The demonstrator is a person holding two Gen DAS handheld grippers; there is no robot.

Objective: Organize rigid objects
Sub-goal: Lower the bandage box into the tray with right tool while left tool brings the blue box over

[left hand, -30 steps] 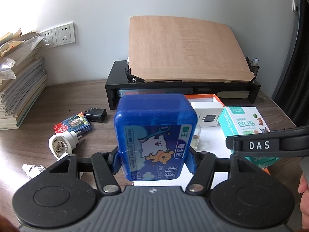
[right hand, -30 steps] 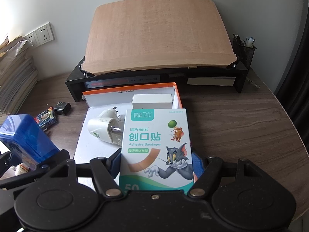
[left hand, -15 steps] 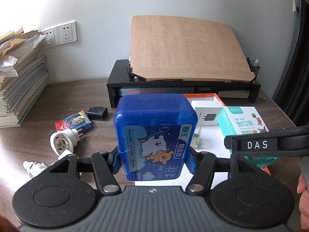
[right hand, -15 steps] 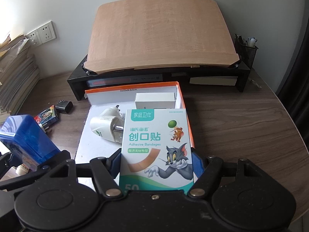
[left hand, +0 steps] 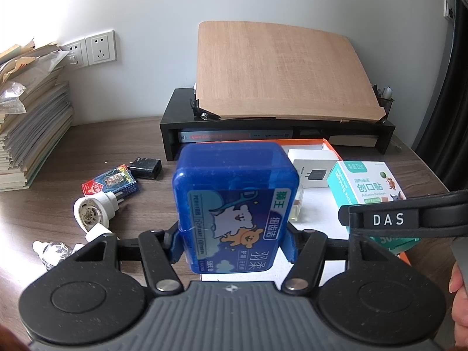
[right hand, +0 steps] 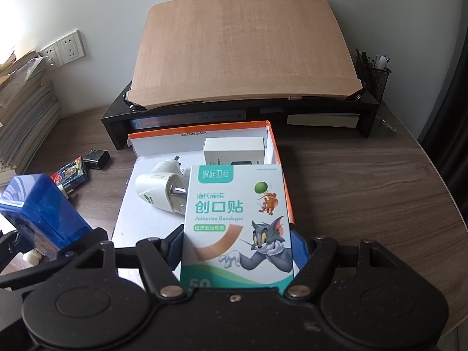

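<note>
The left gripper [left hand: 234, 241] is clamped on the blue case [left hand: 234, 201], the right gripper [right hand: 237, 248] on the bandage box [right hand: 237, 219], apparently nearer above the tray [right hand: 270, 137].

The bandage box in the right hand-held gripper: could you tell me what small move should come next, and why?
Probably lower the bandage box into the orange-rimmed tray. The right hand-held gripper holds it above the tray's open floor, right of the white plug-in device.

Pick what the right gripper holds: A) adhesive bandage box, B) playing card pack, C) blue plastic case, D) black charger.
A: the right gripper is shut on the adhesive bandage box, its blue fingers pressing the sides.
</note>
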